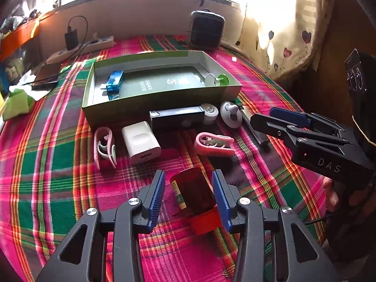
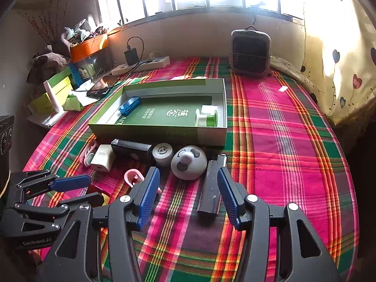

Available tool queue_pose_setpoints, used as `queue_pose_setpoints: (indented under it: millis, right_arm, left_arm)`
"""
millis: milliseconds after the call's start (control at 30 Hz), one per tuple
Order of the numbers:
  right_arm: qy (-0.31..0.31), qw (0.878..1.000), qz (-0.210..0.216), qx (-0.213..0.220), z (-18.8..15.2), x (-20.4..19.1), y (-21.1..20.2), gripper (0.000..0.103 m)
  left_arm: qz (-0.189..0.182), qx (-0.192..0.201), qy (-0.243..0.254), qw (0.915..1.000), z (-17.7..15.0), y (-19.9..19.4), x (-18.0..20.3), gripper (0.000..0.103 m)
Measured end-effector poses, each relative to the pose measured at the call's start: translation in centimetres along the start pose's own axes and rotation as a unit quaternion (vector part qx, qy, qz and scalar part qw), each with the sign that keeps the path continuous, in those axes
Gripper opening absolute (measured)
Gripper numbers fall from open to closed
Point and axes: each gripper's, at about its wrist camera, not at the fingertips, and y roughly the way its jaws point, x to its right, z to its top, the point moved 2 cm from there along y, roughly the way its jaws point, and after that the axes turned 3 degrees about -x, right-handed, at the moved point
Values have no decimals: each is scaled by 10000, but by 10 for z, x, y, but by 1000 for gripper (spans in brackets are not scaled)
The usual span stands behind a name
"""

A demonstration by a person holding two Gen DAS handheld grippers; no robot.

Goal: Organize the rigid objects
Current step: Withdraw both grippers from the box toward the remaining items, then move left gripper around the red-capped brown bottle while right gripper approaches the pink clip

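Evidently, your left gripper stood apart around the red bottle, pads not touching; right gripper open beside the dark bar. You needed centring before clamping.

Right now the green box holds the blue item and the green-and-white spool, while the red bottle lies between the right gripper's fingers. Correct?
Not quite. The red bottle lies between the left gripper fingers, as the left wrist view shows. The box contents are as stated.
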Motion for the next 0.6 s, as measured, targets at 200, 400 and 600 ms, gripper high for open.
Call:
queue_pose_setpoints:
  millis: [200, 400, 600]
  right_arm:
    - [6, 10000, 47, -16, -6, -3, 0, 53]
    - [4, 10000, 65, -44, -9, -6, -1, 53]
    - [-52, 9999, 60, -100, -10, -9, 2, 53]
  left_arm:
    - [83, -116, 3, 9999, -8, 5, 3, 41]
    - [293, -115, 29, 9995, -11, 7, 3, 41]
    - [382, -36, -137, 9992, -15, 4, -11, 40]
